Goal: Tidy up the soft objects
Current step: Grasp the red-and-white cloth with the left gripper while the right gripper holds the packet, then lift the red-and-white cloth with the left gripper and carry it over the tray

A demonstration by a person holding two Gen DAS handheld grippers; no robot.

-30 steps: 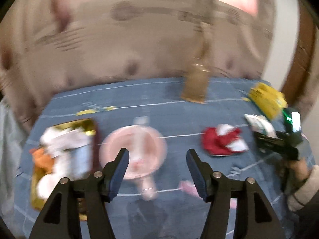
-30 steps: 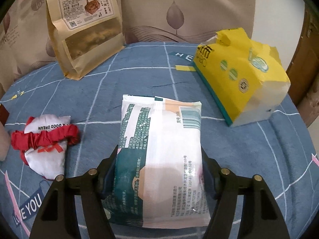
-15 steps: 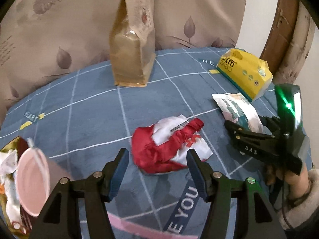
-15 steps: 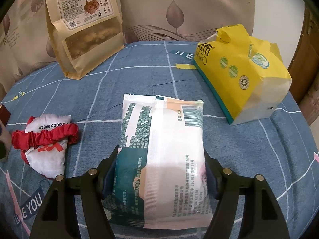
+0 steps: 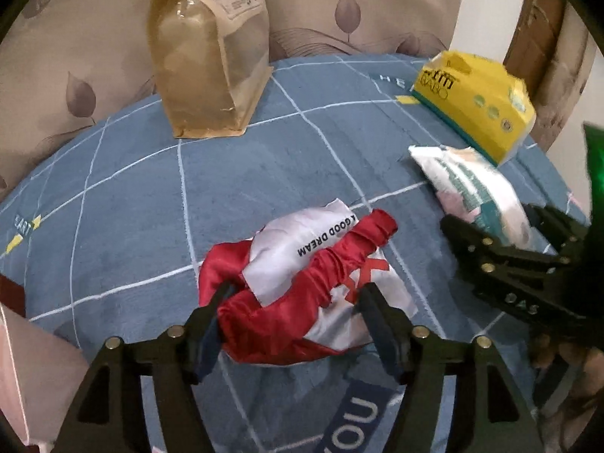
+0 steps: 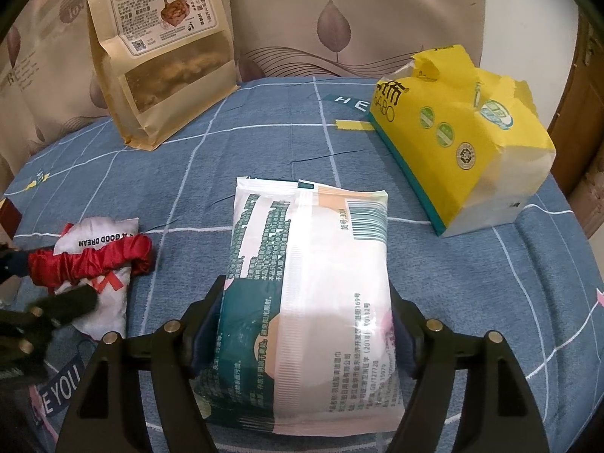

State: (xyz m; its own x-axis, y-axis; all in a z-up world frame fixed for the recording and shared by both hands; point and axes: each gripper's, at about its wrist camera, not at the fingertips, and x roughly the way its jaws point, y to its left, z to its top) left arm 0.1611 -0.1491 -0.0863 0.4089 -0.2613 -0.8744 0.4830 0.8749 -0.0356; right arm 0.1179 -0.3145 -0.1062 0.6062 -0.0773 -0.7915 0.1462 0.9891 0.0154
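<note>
A red and white satin pouch (image 5: pixel 302 287) printed "A GOOD DREAM" lies on the blue grid cloth (image 5: pixel 264 173). My left gripper (image 5: pixel 296 298) is open with one finger on each side of the pouch, low over it. The pouch also shows in the right wrist view (image 6: pixel 98 264). My right gripper (image 6: pixel 305 302) is open around a white and green soft pack (image 6: pixel 309 302) that lies flat on the cloth. This pack also shows in the left wrist view (image 5: pixel 475 192).
A brown paper snack bag (image 6: pixel 162 60) stands at the back. A yellow tissue pack (image 6: pixel 460 132) lies at the back right. A pink item (image 5: pixel 22 370) is at the left edge. A leaf-patterned curtain (image 6: pixel 339 19) hangs behind the table.
My left gripper swung right from the pink bowl and tray and came down around the red and white pouch. My right gripper stayed around the white pack.
</note>
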